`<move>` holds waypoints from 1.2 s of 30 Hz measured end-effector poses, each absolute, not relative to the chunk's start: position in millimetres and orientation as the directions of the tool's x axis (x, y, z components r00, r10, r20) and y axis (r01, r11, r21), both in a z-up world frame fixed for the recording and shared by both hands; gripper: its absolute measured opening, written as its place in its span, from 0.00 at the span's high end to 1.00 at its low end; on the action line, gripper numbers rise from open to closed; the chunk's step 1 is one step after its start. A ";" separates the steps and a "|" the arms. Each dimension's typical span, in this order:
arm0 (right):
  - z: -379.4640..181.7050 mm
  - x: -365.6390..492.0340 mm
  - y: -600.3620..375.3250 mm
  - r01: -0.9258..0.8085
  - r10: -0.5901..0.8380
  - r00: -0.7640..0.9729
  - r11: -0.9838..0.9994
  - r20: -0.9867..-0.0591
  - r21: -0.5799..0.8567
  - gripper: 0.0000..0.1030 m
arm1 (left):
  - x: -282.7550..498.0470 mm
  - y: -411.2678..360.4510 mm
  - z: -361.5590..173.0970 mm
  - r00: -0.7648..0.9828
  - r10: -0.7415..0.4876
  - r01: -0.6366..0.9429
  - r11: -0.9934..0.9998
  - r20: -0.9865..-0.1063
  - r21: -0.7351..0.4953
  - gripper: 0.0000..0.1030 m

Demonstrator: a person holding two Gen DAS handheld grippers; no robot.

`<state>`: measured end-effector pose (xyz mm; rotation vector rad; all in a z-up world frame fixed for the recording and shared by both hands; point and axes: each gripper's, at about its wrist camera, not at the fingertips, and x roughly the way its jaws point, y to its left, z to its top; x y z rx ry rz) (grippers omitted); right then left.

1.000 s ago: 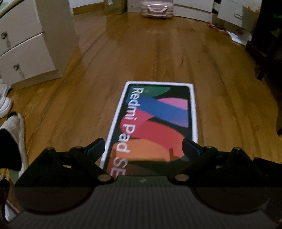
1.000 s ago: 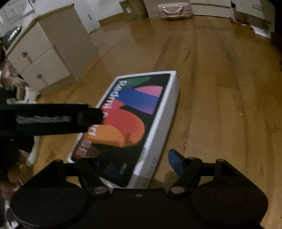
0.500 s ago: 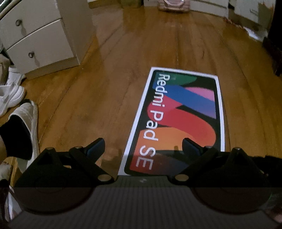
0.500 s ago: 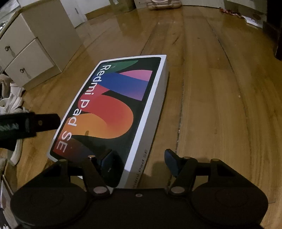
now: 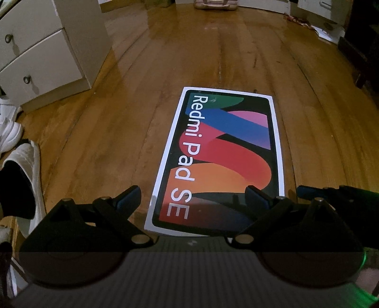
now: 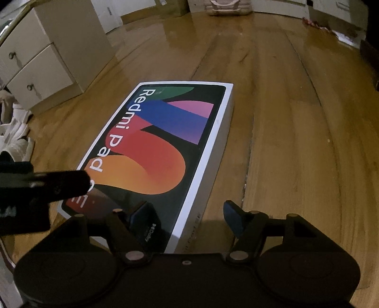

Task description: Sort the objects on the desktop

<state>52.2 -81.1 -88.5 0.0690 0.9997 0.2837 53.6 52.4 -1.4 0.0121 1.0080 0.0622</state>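
A flat white Redmi Pad SE box (image 5: 220,156) with a colourful printed lid lies on the wooden floor; it also shows in the right wrist view (image 6: 161,151). My left gripper (image 5: 193,195) is open and hangs over the box's near end, touching nothing. My right gripper (image 6: 189,216) is open, its fingers spread to either side of the box's near right corner without closing on it. The left gripper's finger (image 6: 64,182) shows at the left edge of the right wrist view, and the right gripper (image 5: 331,192) shows at the right of the left wrist view.
A cream drawer cabinet (image 5: 45,54) stands at the left. White shoes and a slipper (image 5: 21,161) lie by the left edge. A pink case (image 5: 214,3) and white furniture stand at the far wall, with papers (image 5: 317,30) at the far right.
Both grippers have pulled back and shifted, so the box sits further ahead and more to the right in the left view. The left gripper has come nearer the box's corner in the right view.
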 end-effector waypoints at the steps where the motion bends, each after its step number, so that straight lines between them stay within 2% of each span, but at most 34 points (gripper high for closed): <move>1: -88.3 53.2 -81.0 -0.207 0.270 0.504 0.960 -0.820 0.189 0.29 | 52.5 52.6 -0.6 0.530 0.060 -0.051 0.998 -0.846 0.039 0.08; 3: -88.8 55.7 -82.2 -0.218 0.283 0.498 0.956 -0.820 0.198 0.29 | 48.0 51.4 0.8 0.520 0.063 -0.047 0.998 -0.852 0.045 0.08; 11: -58.3 45.3 -92.8 -0.139 0.185 0.496 0.981 -0.848 0.132 0.28 | 24.2 47.5 14.6 0.512 0.051 -0.014 0.999 -0.857 0.051 0.06; 16: -37.9 17.4 -90.2 -0.148 0.104 0.485 0.988 -0.869 0.036 0.22 | 6.2 45.2 24.7 0.527 0.036 0.009 0.999 -0.849 0.047 0.01; 19: -32.6 0.4 -88.7 -0.169 0.060 0.470 0.985 -0.881 -0.022 0.22 | -4.1 42.4 26.4 0.529 0.014 0.024 0.999 -0.848 0.031 0.00; 36: -22.9 -47.1 -89.3 -0.239 0.026 0.461 0.966 -0.887 -0.095 0.21 | -19.1 29.5 14.0 0.510 -0.003 0.067 0.997 -0.860 0.036 0.00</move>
